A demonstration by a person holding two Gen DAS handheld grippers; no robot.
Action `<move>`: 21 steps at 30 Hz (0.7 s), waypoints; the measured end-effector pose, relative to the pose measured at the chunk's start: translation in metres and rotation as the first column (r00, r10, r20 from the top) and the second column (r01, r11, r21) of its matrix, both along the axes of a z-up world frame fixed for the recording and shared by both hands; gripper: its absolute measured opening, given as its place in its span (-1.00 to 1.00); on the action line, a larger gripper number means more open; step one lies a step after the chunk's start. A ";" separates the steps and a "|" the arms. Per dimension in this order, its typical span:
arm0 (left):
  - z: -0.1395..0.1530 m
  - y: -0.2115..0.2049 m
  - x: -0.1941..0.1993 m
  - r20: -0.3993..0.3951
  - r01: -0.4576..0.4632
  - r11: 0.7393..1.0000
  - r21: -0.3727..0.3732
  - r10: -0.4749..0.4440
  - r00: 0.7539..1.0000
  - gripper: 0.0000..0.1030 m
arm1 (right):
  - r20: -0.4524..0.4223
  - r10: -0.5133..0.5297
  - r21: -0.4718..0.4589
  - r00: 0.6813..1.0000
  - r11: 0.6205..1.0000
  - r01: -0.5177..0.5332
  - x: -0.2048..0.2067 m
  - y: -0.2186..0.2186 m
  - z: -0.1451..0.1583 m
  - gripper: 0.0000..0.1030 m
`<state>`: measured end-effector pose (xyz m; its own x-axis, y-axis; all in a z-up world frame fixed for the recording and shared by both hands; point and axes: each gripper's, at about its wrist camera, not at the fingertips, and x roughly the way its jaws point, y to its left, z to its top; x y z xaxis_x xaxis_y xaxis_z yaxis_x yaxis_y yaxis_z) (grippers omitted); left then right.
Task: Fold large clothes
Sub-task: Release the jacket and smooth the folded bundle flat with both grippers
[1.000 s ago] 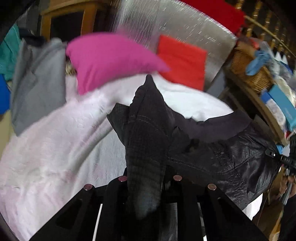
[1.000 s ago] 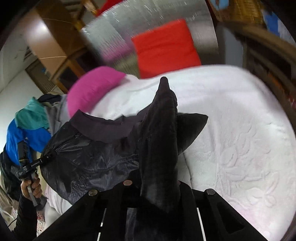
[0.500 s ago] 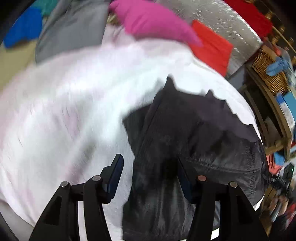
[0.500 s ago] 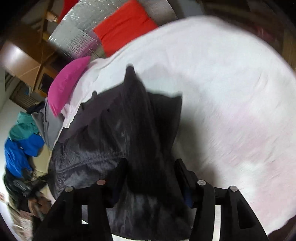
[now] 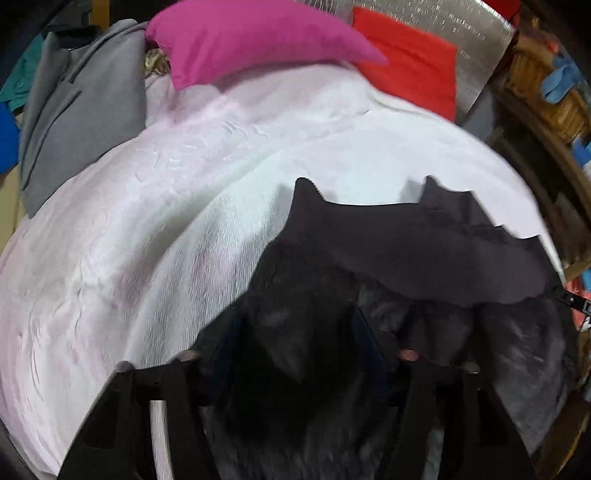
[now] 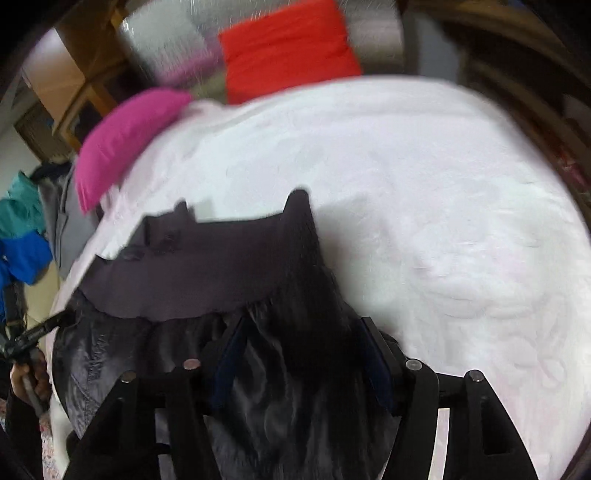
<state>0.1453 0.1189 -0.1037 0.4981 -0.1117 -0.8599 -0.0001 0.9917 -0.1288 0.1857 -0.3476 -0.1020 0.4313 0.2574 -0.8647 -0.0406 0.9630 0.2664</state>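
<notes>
A black jacket (image 5: 424,251) lies spread on the white bed cover (image 5: 147,240), its matte ribbed hem band (image 6: 192,266) folded over the shiny lining. My left gripper (image 5: 295,332) hovers low over the jacket's left edge. Its jaws are closing with dark fabric between them, and the pads do not visibly press on it. My right gripper (image 6: 301,343) is over the right edge, jaws likewise closing around a dark ribbed fold that lies loose between the fingers (image 6: 373,362). Both views are blurred.
A pink pillow (image 5: 251,40), a red cushion (image 5: 406,70) and a silver mat (image 5: 461,33) sit at the head of the bed. A grey garment (image 5: 81,103) lies at the far left. A wicker basket (image 5: 546,92) stands on shelving to the right. The bed cover (image 6: 443,203) is bare right of the jacket.
Both grippers held the hem corners up with shut jaws, then sank toward the bed and let go. The hem now lies flat, and the jaws have narrowed again.
</notes>
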 end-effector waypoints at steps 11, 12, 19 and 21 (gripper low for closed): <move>-0.011 0.004 0.012 0.014 -0.061 0.998 -0.017 0.061 0.998 -0.61 | 0.058 -0.119 -0.063 0.991 0.991 0.122 -0.005 -0.015 -0.016 -0.72; -0.007 0.004 0.010 0.006 -0.062 0.998 -0.002 0.062 0.998 -0.52 | 0.055 -0.131 -0.054 0.990 0.989 0.134 -0.007 -0.017 -0.014 -0.63; 0.043 -0.007 -0.046 0.130 -0.150 0.985 0.088 0.138 0.982 0.19 | 0.189 -0.195 -0.071 0.962 0.975 0.211 -0.075 -0.011 0.041 0.31; 0.050 -0.016 -0.064 0.159 -0.139 0.986 0.090 0.123 0.980 0.22 | 0.239 -0.179 -0.048 0.954 0.979 0.196 -0.103 0.002 0.054 0.34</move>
